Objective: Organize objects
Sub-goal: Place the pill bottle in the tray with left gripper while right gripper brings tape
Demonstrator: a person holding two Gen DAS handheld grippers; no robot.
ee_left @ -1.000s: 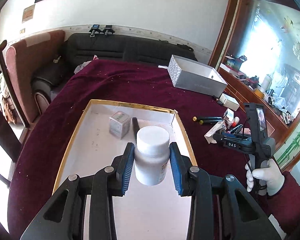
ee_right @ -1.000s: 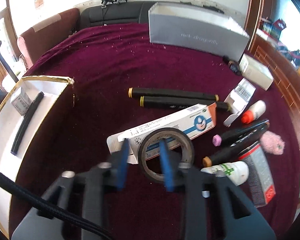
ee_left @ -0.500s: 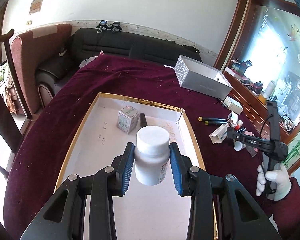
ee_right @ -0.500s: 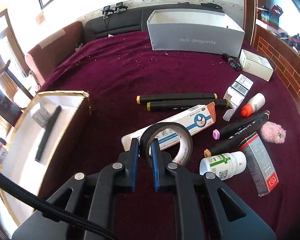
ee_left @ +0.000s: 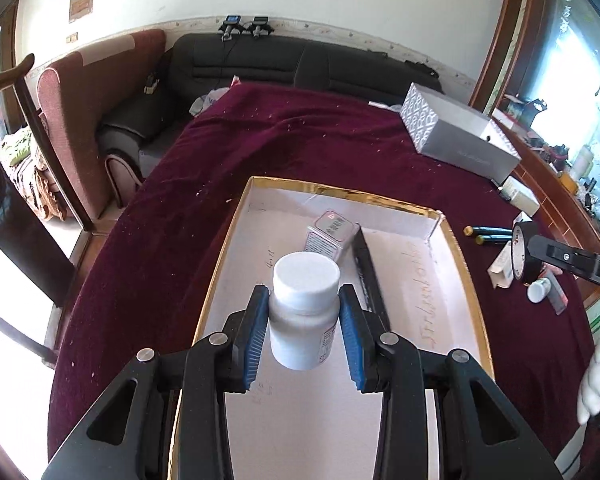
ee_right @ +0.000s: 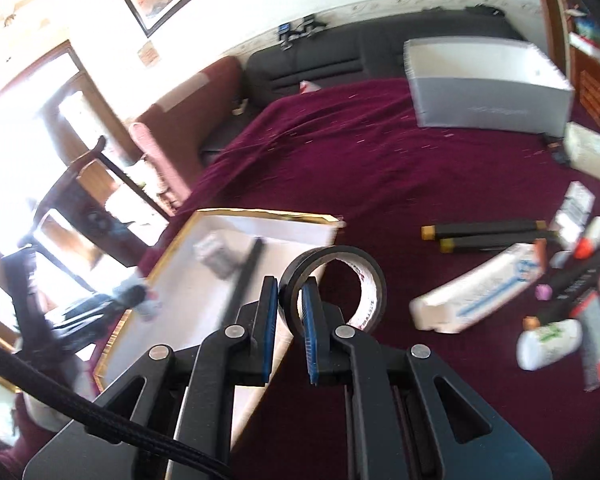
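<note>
My left gripper (ee_left: 303,332) is shut on a white pill bottle (ee_left: 303,312) and holds it above the gold-edged white tray (ee_left: 460,264). Inside that tray lie a small grey box (ee_left: 330,234) and a black marker (ee_left: 370,272). My right gripper (ee_right: 290,320) is shut on the rim of a black tape roll (ee_right: 334,286), lifted off the cloth near the tray's (ee_right: 260,216) right corner. From the left wrist view the tape roll (ee_left: 521,252) and the right gripper's black body show at the right edge.
On the maroon cloth to the right lie two black markers (ee_right: 484,234), a long white carton (ee_right: 480,294), a white bottle (ee_right: 548,340) and several small boxes. A silver box (ee_right: 488,88) stands at the back. A sofa and armchair border the table's far side.
My right gripper closed on the tape roll, lifted it off the cloth and swung left toward the tray. My left gripper moved forward and lower over the tray with the bottle.
</note>
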